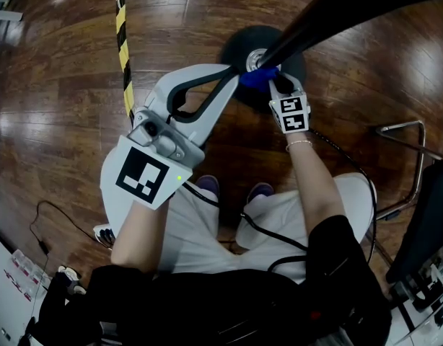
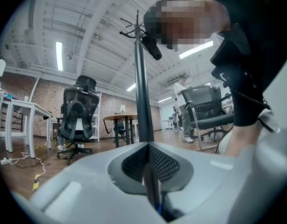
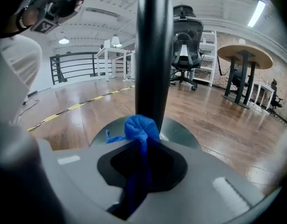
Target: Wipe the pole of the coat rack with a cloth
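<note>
Cloth: the bunched blue cloth (image 3: 141, 129) is pressed on the black metal coat-rack pole (image 3: 154, 55), low down, just above its round dark base (image 3: 183, 132). This is probably the bottom of a wiping pass.
Right gripper (image 1: 279, 85): jaws clenched on the cloth, which bulges past their tips against the pole.
Left gripper (image 2: 148, 146): jaws closed together with nothing gripped. The tips sit just beside the pole, apparently to steady it.

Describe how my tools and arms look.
The left tool is a pale grey shell with black-lined jaws, a black-and-white square marker and a small green light. The right tool carries a cube with similar markers; a black cable trails from it. Sleeves are short and black; a thin bracelet circles the right wrist.
</note>
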